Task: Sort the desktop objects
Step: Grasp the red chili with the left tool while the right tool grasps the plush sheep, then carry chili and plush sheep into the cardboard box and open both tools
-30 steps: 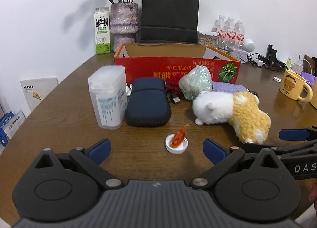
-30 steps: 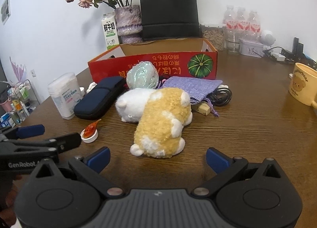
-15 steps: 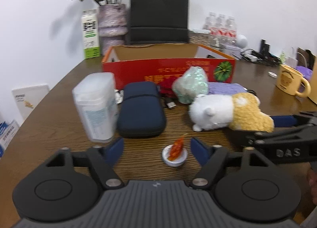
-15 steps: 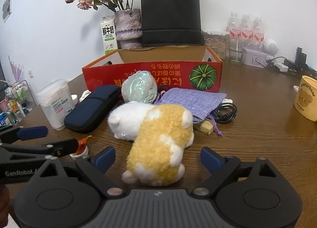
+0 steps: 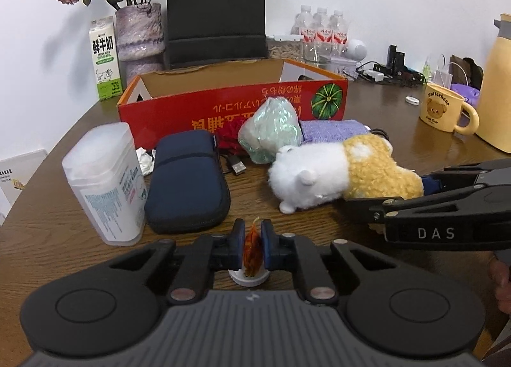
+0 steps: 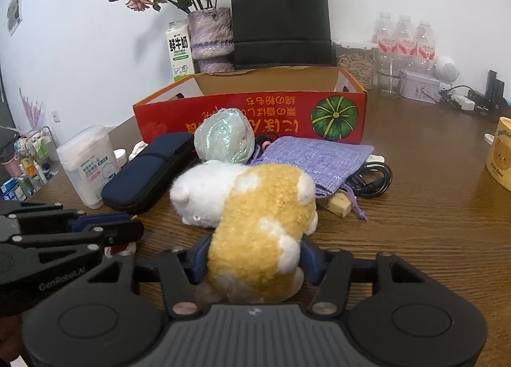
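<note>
The plush toy [image 6: 255, 223], white at the head and yellow behind, lies on the wooden table [image 6: 431, 239] at about six o'clock from the red cardboard box [image 6: 249, 115], and the right gripper [image 6: 252, 260] has just been closing on its yellow rump, blue pads pressed into the fur on both sides. At nine o'clock from the toy, the left gripper [image 5: 253, 247] has just clamped its jaws on an orange wrapper [image 5: 252, 247] standing up out of a small white cap [image 5: 249, 277]. The risks, as I judge them: the wrapper may slide out of the cap on lifting, leaving the cap behind or tipping it, since only the thin film is pinched. The plush is held at one end, so its white head may sag and drag against the navy pouch [image 5: 188, 182] or the shiny green bundle [image 5: 271, 132] at twelve o'clock. The two grippers sit close together and could knock each other if raised carelessly.
</note>
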### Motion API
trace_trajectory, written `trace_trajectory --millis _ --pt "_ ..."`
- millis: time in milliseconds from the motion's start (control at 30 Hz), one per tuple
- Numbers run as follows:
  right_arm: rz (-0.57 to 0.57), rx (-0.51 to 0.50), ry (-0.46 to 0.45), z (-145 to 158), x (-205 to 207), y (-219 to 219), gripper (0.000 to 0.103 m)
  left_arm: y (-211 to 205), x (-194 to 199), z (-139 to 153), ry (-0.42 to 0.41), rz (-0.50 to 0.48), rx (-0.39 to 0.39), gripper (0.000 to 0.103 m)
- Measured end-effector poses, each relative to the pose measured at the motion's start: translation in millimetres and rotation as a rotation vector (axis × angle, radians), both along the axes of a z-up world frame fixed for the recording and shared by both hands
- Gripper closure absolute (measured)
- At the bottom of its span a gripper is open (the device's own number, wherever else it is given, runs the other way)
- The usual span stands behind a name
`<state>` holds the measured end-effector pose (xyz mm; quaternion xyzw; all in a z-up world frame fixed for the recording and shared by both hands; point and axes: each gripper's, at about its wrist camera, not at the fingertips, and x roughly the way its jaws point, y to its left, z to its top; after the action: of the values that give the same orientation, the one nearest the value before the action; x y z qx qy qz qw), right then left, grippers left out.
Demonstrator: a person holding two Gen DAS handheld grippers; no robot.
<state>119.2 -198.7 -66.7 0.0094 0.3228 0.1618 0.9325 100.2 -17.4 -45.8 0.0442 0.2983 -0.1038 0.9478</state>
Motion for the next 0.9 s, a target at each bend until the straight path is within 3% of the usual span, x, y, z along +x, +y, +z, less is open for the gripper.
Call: trace_trajectory --millis 333,567,733,900 --pt "-0.01 0.068 -0.059 11 -10 -14 0.056 8 -7 16 -0.034 0.023 -0.046 0.091" --pt "-0.019 0.101 -0.132 35 -16 -22 0.057 13 -8 41 -0.074 0.019 -0.081 0.092" --pt "-0.035 0.114 -0.183 58 8 -30 0.057 20 15 79 -0.132 0.028 -0.088 0.092" --pt "-0.053 0.135 -0.213 81 50 -34 0.057 26 65 110 -0.127 0.072 -0.11 0.092"
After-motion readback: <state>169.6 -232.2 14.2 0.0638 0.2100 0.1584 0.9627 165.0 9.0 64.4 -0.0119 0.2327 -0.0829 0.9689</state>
